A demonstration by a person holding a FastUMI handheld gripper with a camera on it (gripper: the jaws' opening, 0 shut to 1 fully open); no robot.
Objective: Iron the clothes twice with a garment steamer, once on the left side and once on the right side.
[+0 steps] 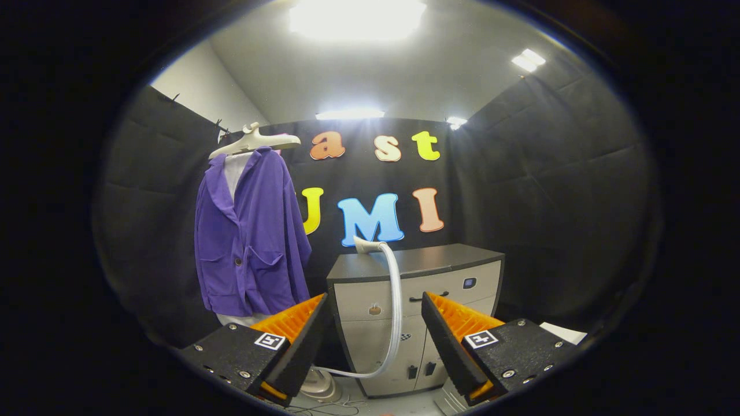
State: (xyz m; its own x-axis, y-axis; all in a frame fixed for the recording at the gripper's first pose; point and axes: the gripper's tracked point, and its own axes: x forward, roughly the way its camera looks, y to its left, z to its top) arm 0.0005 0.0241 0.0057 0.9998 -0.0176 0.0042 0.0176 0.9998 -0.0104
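Purple jacket [250,231] on a pale hanger [254,142], hung high against the black cloth wall, up and off to the left beyond the fingers. Open at the collar, lapels folded back, a white layer showing at the neck and again below the hem. One dark button at mid-front, patch pockets low on each side, fabric soft and loosely draped with gentle folds, sleeves hanging straight down.

Steamer head [365,245] resting on the near left corner of a grey cabinet [416,271], to the right of the jacket and straight ahead between the fingers. Pale hose [395,312] dropping from the head down the cabinet front, curving left along the floor to a rounded base [321,386] just behind the left finger. Cabinet dark on top, lighter at the front, with a small handle and a few small fittings.

Gripper [373,332] spread wide, fingers well apart, nothing between them, well short of steamer and jacket.
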